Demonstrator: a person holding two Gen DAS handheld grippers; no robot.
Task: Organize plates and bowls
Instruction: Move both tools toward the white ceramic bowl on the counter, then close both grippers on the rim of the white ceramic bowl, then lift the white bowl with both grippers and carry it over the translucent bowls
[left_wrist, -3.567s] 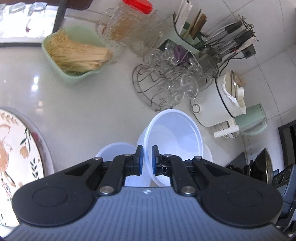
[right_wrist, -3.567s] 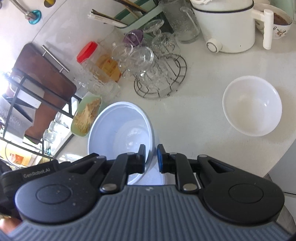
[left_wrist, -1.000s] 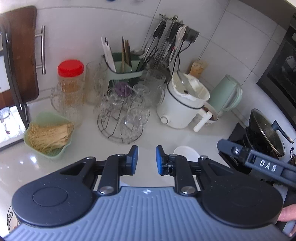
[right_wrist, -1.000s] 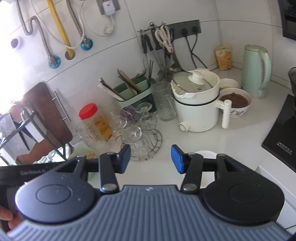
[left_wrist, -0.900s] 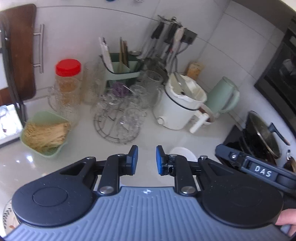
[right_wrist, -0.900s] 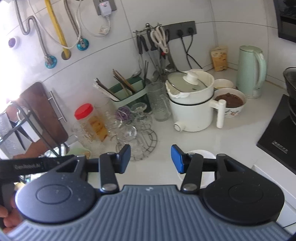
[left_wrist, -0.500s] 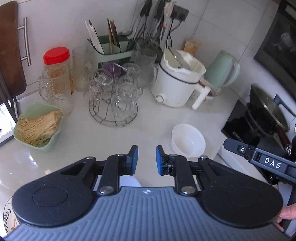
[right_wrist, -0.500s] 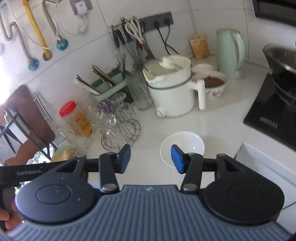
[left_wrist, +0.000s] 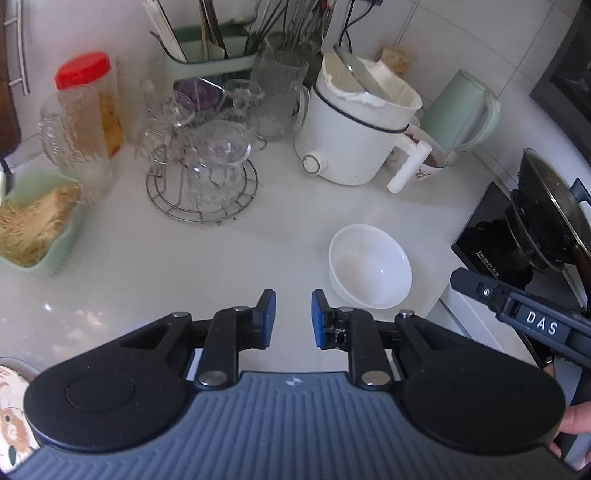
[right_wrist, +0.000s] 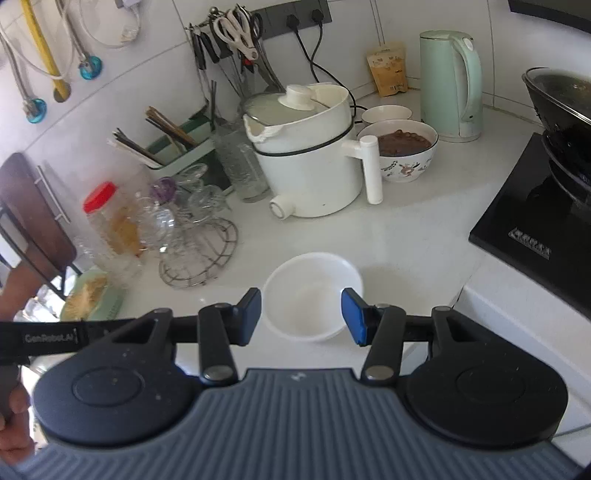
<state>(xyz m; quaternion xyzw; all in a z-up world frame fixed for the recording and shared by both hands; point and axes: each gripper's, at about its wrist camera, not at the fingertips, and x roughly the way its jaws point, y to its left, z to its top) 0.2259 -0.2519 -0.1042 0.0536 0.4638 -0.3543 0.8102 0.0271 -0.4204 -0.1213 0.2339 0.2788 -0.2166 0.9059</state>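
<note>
An empty white bowl (left_wrist: 369, 266) stands upright on the white counter (left_wrist: 221, 258) near its front edge. My left gripper (left_wrist: 291, 317) hovers just left of it and nearer to me, open by a narrow gap with nothing between its blue pads. In the right wrist view the same bowl (right_wrist: 314, 295) shows in the gap of my right gripper (right_wrist: 301, 314), which is open wide above it and does not touch it. A flower-patterned plate (left_wrist: 11, 406) peeks in at the lower left.
Behind the bowl stand a white electric pot (right_wrist: 306, 166), a patterned bowl of brown food (right_wrist: 402, 151), a green kettle (right_wrist: 450, 85) and a wire rack of glasses (left_wrist: 203, 166). A green dish of noodles (left_wrist: 33, 229) sits left. A black stove with a wok (right_wrist: 554, 177) lies right.
Both grippers, earlier shut on a pale blue bowl's rim, now hold nothing. Over the last second both sank and tilted down toward the counter, and the white bowl grew larger in both views.
</note>
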